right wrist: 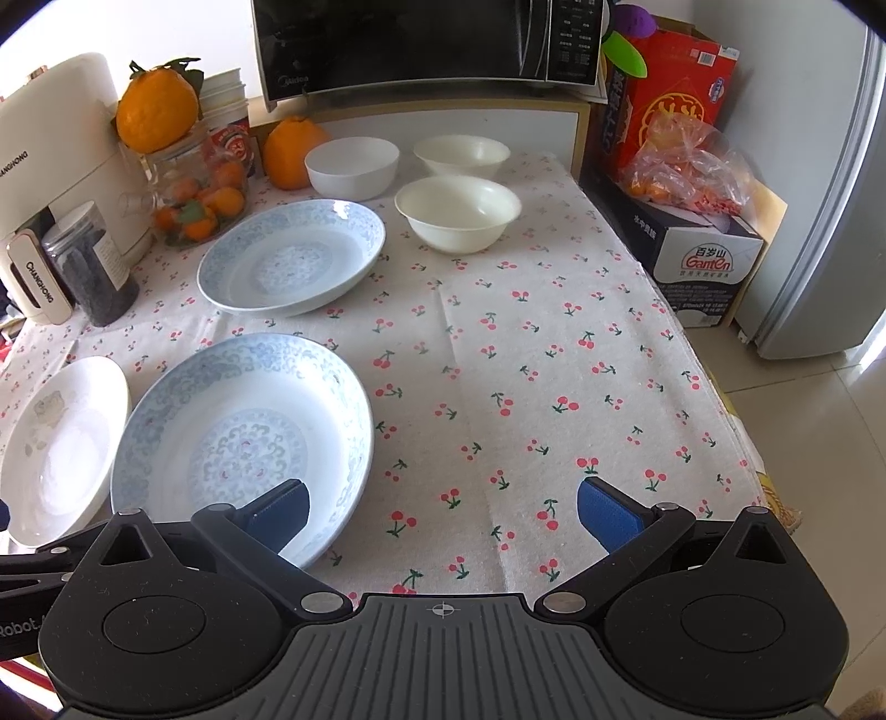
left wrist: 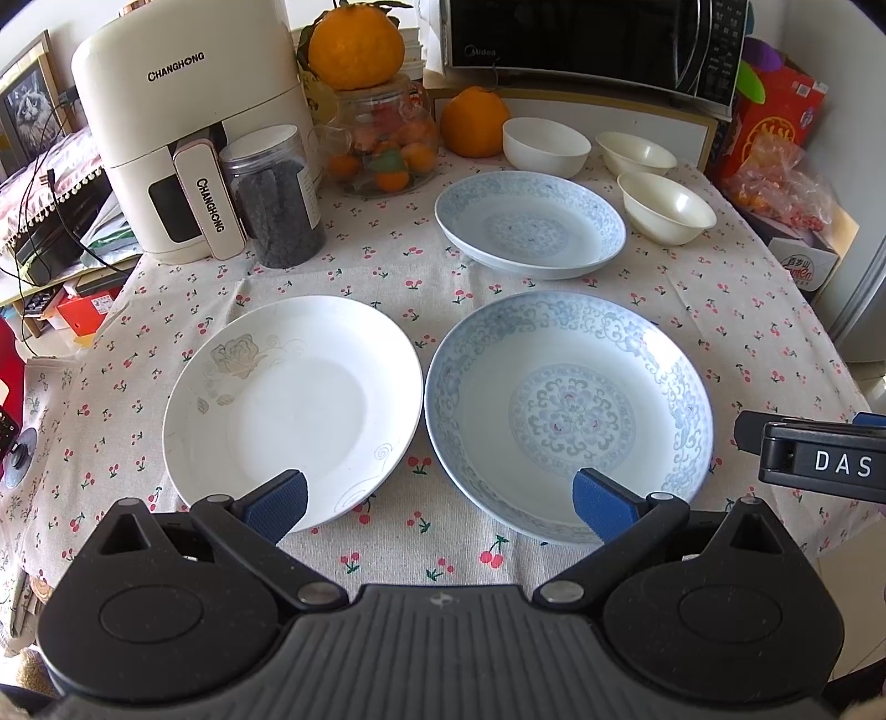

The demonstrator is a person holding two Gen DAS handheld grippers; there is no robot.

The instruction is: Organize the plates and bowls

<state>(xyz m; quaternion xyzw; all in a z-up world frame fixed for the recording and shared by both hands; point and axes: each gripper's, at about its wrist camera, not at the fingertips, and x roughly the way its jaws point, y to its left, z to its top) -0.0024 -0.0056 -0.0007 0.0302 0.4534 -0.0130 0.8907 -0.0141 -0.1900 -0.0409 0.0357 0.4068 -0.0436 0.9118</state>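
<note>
A white plate (left wrist: 293, 410) with a faint rose print lies near the front beside a blue-patterned plate (left wrist: 567, 412). A second blue-patterned plate (left wrist: 529, 221) lies farther back. Three white bowls stand behind it: one (left wrist: 545, 143), one (left wrist: 635, 152) and one (left wrist: 666, 207). My left gripper (left wrist: 440, 507) hovers open above the gap between the two near plates, holding nothing. My right gripper (right wrist: 443, 515) is open over bare cloth, just right of the near blue plate (right wrist: 243, 443). The same bowls (right wrist: 458, 213) and far plate (right wrist: 290, 257) show in the right wrist view.
A white air fryer (left wrist: 183, 138), a jar of dark contents (left wrist: 277, 199), a glass jar of small oranges (left wrist: 385, 149) and two large oranges (left wrist: 473, 119) stand at the back left. A microwave (left wrist: 598, 39) sits behind. Boxes (right wrist: 703, 249) crowd the right edge. The cherry-print cloth (right wrist: 554, 360) covers the table.
</note>
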